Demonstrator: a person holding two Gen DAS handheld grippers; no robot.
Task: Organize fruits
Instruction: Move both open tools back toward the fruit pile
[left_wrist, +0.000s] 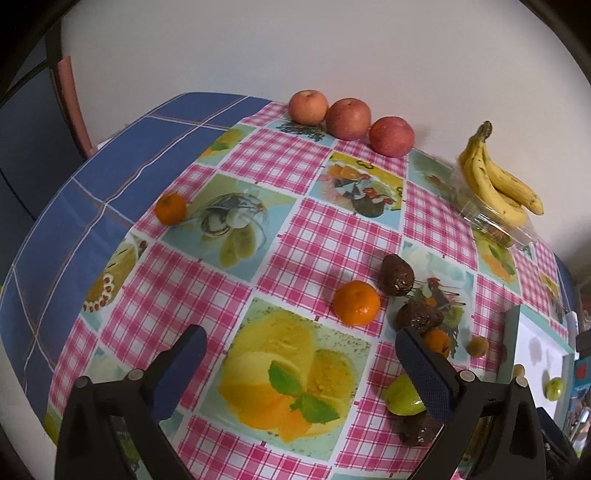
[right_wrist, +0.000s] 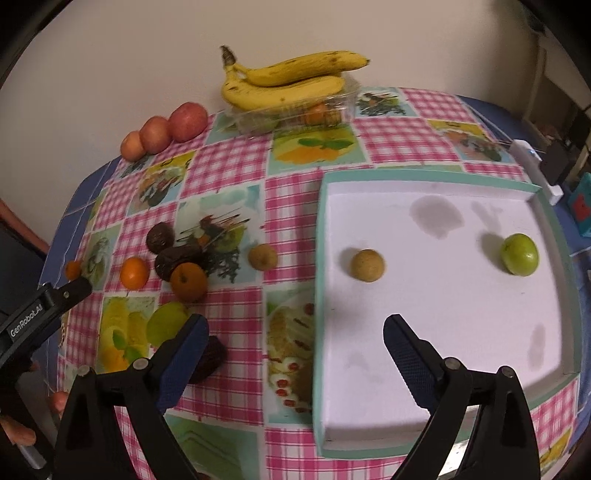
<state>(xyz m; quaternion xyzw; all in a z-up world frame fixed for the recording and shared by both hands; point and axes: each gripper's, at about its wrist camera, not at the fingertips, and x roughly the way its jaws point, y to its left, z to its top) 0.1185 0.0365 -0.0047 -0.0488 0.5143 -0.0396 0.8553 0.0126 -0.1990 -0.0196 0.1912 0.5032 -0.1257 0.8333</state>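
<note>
Both sets of fingers standing wide apart, holding nothing: right gripper (right_wrist: 295, 350) hanging over the near edge of the white tray (right_wrist: 424, 434), left gripper (left_wrist: 301, 363) hovering above the tablecloth (left_wrist: 280, 254) just left of the fruit cluster. Sorting only partly done, by the look of it: one small brown fruit (right_wrist: 367, 265) and one green fruit (right_wrist: 519, 254) sitting in the tray, well apart. Waiting outside: green fruit (left_wrist: 402, 397) and dark fruit (left_wrist: 419, 430) beside the left gripper's right finger, tangerine (left_wrist: 356, 302) ahead, apples (left_wrist: 349, 119) and bananas (left_wrist: 498, 181) by the wall. Next, probably: centring open fingers around one loose fruit, closing gently to avoid rolling or bruising it, carrying to the tray.
</note>
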